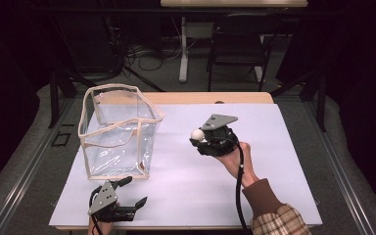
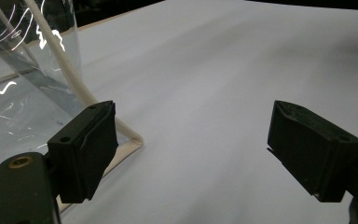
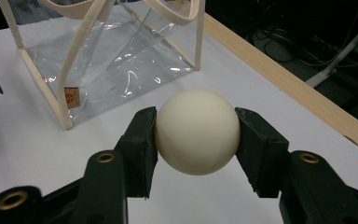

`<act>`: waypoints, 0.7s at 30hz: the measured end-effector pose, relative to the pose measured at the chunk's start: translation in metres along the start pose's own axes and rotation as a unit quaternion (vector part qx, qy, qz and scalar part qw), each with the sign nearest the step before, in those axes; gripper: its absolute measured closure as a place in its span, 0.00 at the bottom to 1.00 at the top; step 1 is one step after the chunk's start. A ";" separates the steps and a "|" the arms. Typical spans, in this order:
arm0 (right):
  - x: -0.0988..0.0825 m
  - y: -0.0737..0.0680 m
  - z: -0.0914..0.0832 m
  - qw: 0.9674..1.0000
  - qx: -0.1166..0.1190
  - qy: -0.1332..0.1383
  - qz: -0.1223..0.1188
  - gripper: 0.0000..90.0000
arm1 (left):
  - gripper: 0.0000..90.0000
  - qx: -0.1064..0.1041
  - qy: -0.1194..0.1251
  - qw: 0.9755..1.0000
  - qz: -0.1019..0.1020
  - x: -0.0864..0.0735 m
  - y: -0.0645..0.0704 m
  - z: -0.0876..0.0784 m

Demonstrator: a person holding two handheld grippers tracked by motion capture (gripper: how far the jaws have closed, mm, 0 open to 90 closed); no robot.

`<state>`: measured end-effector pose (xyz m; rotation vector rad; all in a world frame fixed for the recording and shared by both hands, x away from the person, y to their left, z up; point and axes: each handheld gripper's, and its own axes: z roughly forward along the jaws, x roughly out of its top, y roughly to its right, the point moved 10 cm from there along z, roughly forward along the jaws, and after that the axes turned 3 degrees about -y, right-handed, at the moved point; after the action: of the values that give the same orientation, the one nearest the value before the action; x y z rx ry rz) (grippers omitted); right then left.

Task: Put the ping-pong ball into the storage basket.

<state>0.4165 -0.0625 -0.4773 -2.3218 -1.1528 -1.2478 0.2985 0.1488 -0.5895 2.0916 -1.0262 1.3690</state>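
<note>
1. Nearest the person, at about 7 o'clock on the white table (image 1: pixel 186 196), the left gripper (image 1: pixel 129 192) rests low with its jaws spread wide and nothing between them.
2. The left gripper view adds a close look at those released jaws: bare table lies between them, and the near bottom corner of the clear bag (image 2: pixel 23 88) sits just beside one jaw at 9 o'clock.
3. Toward the table's centre, the right gripper (image 1: pixel 197 136) is held above the surface in a hand (image 1: pixel 235 156), clenched on a cream ball (image 1: pixel 197 133).
4. The right gripper view shows the ball (image 3: pixel 197 131) pressed between both pads, with the gripper (image 3: pixel 197 135) pointing at the bag.
5. Farthest, at 10 o'clock, the clear bag (image 1: pixel 120 129) with cream trim stands upright, mouth open, well apart from the ball.
</note>
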 end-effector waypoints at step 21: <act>0.018 -0.001 0.008 1.000 -0.001 -0.006 -0.015 0.57 | 0.18 0.002 0.001 1.000 0.000 0.000 0.000 0.000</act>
<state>0.4260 -0.0484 -0.4675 -2.3251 -1.1958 -1.2467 0.2986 0.1491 -0.5893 2.0922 -1.0250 1.3734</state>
